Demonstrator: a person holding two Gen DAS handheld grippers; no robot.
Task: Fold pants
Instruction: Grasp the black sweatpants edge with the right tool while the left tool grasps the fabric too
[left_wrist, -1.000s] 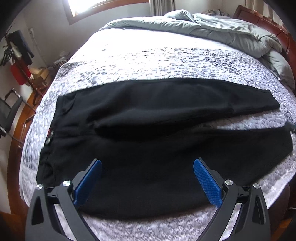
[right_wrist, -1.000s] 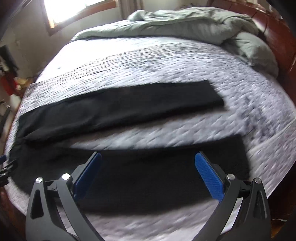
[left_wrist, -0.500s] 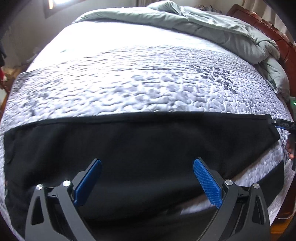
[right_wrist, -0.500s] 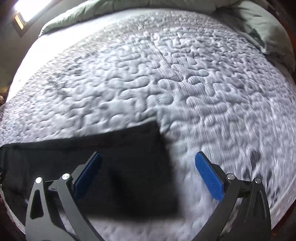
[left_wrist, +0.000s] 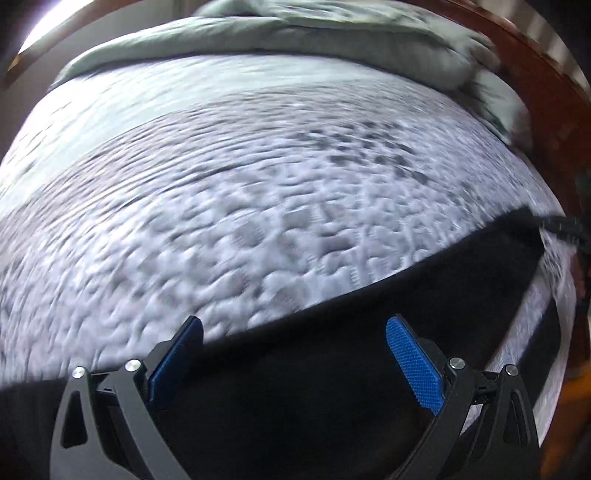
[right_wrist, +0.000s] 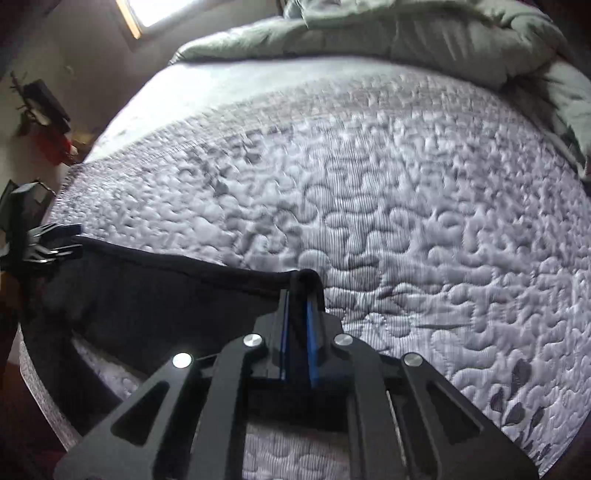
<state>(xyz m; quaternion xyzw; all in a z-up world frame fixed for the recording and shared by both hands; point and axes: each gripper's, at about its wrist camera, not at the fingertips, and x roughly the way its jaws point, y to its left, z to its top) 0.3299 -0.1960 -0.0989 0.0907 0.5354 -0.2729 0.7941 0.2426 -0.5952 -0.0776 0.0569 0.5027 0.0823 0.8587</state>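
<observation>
Having just closed, the right gripper pinched the black pants hem on the quilted bed; the left gripper hovered spread above them. No writing was readable.

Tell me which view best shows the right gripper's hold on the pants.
The right wrist view. There the right gripper has just closed, its blue pads pinching a fold at the corner of the black pants. The left wrist view shows only a dark blurred bit of it at the pants' far end, over the open left gripper.
</observation>
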